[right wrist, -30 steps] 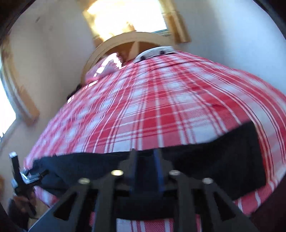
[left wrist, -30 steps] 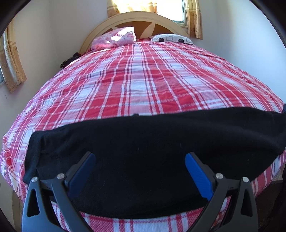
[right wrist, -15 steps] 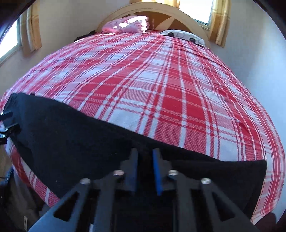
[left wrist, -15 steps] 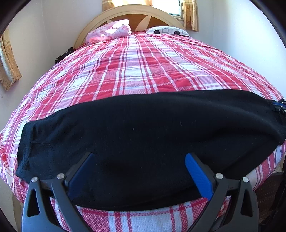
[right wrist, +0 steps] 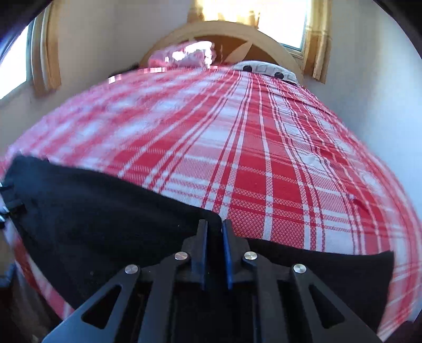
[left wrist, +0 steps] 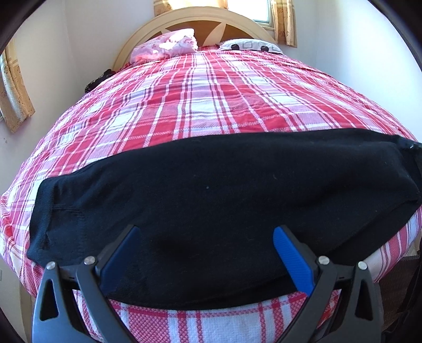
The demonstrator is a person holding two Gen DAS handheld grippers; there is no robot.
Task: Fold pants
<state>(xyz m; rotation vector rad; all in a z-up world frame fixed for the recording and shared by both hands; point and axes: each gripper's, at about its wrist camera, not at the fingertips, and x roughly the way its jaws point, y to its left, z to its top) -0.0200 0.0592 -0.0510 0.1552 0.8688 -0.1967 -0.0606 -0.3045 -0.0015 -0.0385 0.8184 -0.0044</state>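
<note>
Black pants [left wrist: 224, 200] lie flat across the near end of a bed with a red and white plaid cover [left wrist: 211, 105]. My left gripper [left wrist: 208, 232] is open and empty, its blue pads spread wide just above the pants' near edge. In the right wrist view the pants [right wrist: 92, 211] stretch from the left edge to the lower right. My right gripper [right wrist: 213, 224] is shut on the pants' far edge, with black fabric pinched between its pads.
A pink pillow [left wrist: 168, 44] and a white patterned pillow [left wrist: 248, 46] rest against the curved wooden headboard [left wrist: 205, 18]. Walls stand close on both sides of the bed. Curtained windows [right wrist: 287, 21] are behind the headboard and at the left.
The pants have been drawn further onto the bed and lie flatter. The right gripper has swung while still pinching the edge. The left gripper stays open over the near edge.
</note>
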